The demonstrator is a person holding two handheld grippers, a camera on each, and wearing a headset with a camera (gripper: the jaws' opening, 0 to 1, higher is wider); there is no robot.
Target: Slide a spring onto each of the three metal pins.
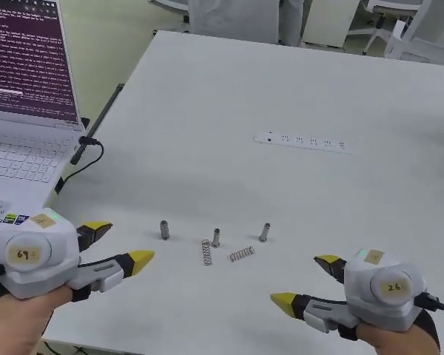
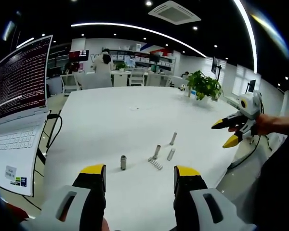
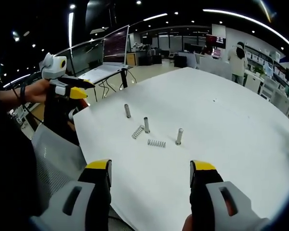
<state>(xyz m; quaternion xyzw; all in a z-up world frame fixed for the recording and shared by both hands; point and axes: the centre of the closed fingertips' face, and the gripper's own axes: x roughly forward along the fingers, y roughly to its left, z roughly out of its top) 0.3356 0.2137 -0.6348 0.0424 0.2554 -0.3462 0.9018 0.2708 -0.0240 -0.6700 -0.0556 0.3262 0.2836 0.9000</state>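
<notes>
Head view first: the left gripper (image 1: 118, 242) sits in the lower left corner and the right gripper (image 1: 305, 279) in the lower right. Both have their jaws spread wide with nothing between them, and both are well short of the parts. On the white table (image 1: 229, 89), lower middle of the frame, three pins stand upright in a rough row: left pin (image 1: 164, 230), middle pin (image 1: 216, 237), right pin (image 1: 264, 232). Two loose springs lie just below them, the left spring (image 1: 206, 252) right by the foot of the middle pin and the right spring (image 1: 241, 254) between the middle and right pins (can't find a third spring, and whether the left pin already wears one is too small to tell). The laptop (image 1: 22, 89) at upper left and the power strip (image 1: 303, 141) right of centre are well apart from all this. Left gripper view: its yellow tips are apart at the bottom, pins and springs are in the centre, and the other gripper comes in open at the right edge. Right gripper view: same story, tips apart at the bottom and parts dead centre. Looks to me like the loose springs haven't been touched. What worries me is that they're tiny and round, so a sloppy pinch could send one rolling or pinging out of the jaws. The left spring also lies so close to the middle pin that a jaw going for it could knock that pin over, if the pins are just standing free.
</notes>
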